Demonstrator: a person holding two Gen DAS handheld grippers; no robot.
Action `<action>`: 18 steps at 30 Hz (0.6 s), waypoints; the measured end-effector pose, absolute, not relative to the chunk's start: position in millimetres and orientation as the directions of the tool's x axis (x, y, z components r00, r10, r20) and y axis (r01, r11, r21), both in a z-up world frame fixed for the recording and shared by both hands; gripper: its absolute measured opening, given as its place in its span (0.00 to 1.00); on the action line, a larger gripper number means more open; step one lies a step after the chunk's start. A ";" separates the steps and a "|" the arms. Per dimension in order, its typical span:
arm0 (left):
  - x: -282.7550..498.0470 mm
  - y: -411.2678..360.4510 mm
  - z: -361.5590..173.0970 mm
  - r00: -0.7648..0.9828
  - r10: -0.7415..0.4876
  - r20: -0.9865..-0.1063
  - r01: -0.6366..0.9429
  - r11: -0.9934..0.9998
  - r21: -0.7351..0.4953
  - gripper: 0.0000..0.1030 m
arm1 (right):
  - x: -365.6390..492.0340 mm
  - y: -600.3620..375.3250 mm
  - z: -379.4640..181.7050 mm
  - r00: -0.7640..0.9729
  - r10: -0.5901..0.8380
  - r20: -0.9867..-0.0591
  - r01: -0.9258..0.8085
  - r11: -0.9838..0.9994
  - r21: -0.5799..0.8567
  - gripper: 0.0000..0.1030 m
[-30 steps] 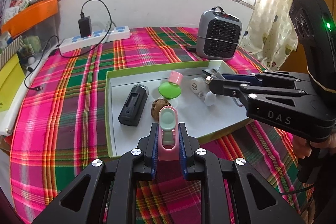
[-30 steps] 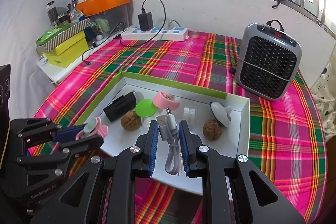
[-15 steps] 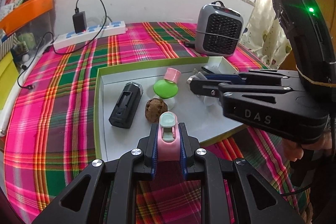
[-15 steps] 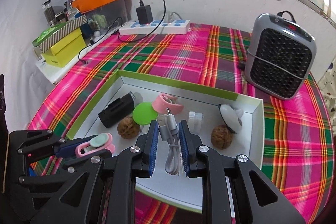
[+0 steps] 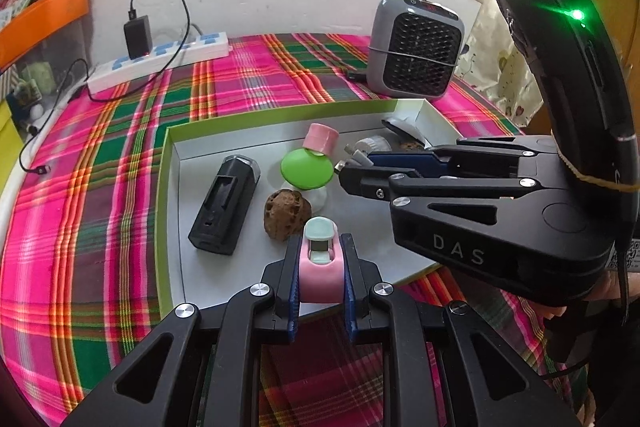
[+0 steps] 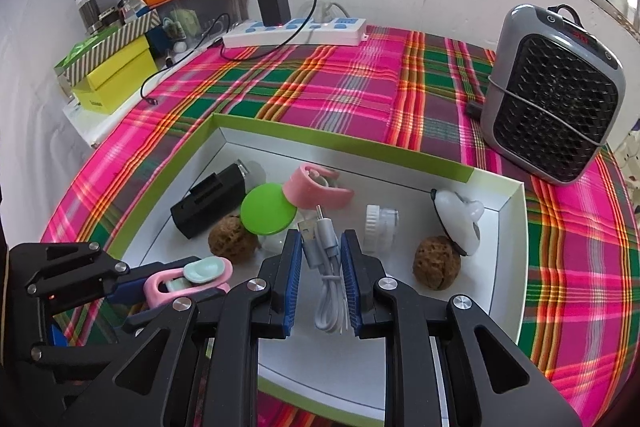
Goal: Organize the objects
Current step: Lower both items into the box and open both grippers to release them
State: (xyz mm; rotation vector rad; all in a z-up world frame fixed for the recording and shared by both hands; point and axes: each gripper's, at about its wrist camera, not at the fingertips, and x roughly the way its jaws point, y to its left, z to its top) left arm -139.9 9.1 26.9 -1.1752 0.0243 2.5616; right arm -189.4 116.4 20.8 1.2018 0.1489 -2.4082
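Left hand-held gripper [image 5: 320, 259] pinches a pink clip [image 5: 321, 267]; right hand-held gripper [image 6: 320, 259], marked "DAS" only in left view, pinches a grey cable [image 6: 326, 259].

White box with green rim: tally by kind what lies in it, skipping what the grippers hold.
Brown wrinkled walnuts: 2
Black rectangular device: 1
Green round lid: 1
Pink plastic ring: 1
White ribbed cap: 1
White-and-black oval gadget: 1
Total: 7
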 end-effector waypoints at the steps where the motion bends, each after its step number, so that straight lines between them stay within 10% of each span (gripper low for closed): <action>1: -140.3 9.5 26.7 -0.609 0.281 -0.742 -0.296 -0.948 -0.116 0.15 | -189.9 115.8 20.0 -0.523 -0.338 -0.783 0.432 -0.896 0.098 0.21; 18: -149.9 9.6 22.4 -0.598 0.276 -0.753 -0.296 -0.949 -0.113 0.15 | -195.7 112.0 12.1 -0.520 -0.312 -0.795 0.432 -0.899 0.070 0.21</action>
